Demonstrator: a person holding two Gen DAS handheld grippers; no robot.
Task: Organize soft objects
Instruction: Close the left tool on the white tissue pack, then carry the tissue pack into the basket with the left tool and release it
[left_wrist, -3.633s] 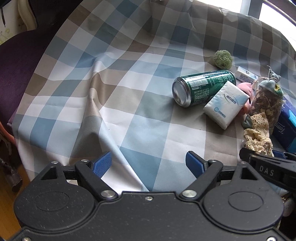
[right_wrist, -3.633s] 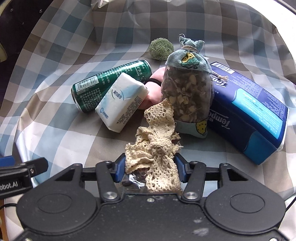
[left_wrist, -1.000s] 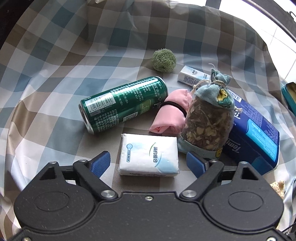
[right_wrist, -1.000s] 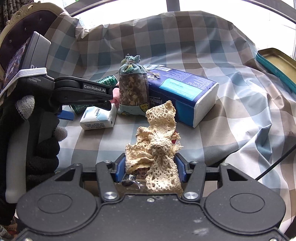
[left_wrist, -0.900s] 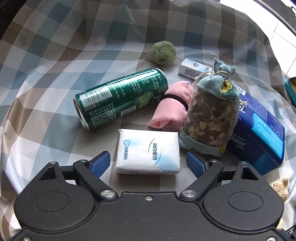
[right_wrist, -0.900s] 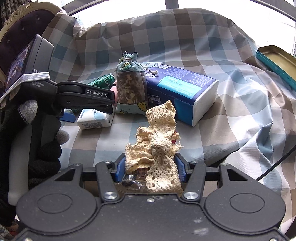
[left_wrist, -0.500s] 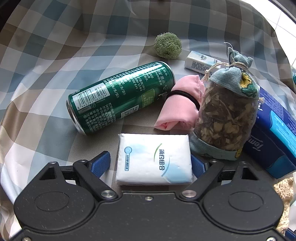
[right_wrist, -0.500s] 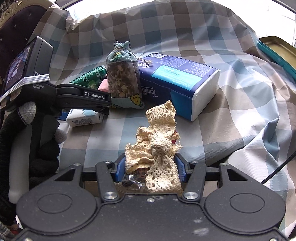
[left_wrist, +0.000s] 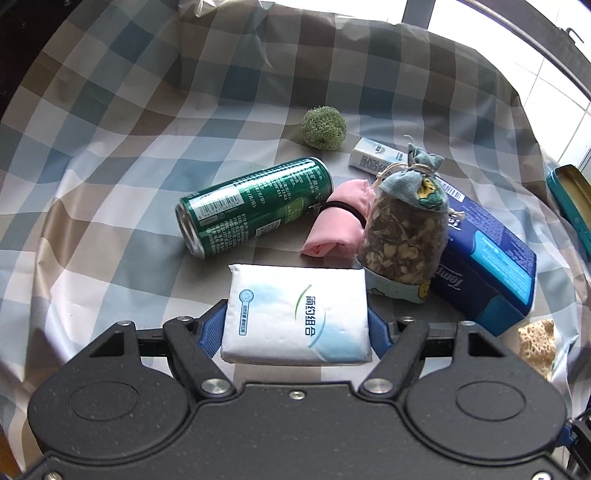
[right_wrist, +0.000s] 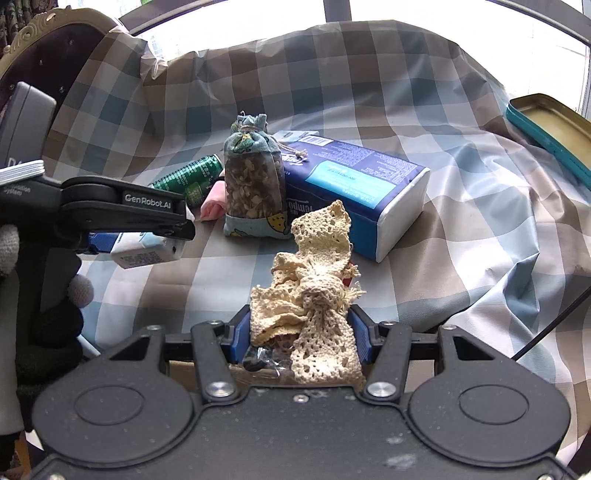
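Observation:
A white tissue pack (left_wrist: 295, 314) sits between the blue pads of my left gripper (left_wrist: 295, 326). Its jaws are closing and the pads press on both short sides of the pack. In the right wrist view the same pack (right_wrist: 144, 251) hangs a little above the checked cloth under the left gripper (right_wrist: 166, 236). My right gripper (right_wrist: 301, 332) is shut on a cream lace cloth (right_wrist: 314, 280), which stands up between the pads. A corner of that lace (left_wrist: 535, 343) shows at the right in the left wrist view.
On the checked cloth (left_wrist: 110, 177) lie a green can (left_wrist: 255, 210), a pink rolled cloth (left_wrist: 340, 229), a dried-herb sachet (left_wrist: 406, 229), a blue tissue box (left_wrist: 487, 258), a green fuzzy ball (left_wrist: 324, 128) and a small white box (left_wrist: 373, 158). A teal tin (right_wrist: 554, 125) sits far right. A gloved hand (right_wrist: 48, 314) holds the left gripper.
My left gripper came down around the white tissue pack, its jaws closed in on the pack's sides, and it rose with it. The right gripper kept its hold on the lace.

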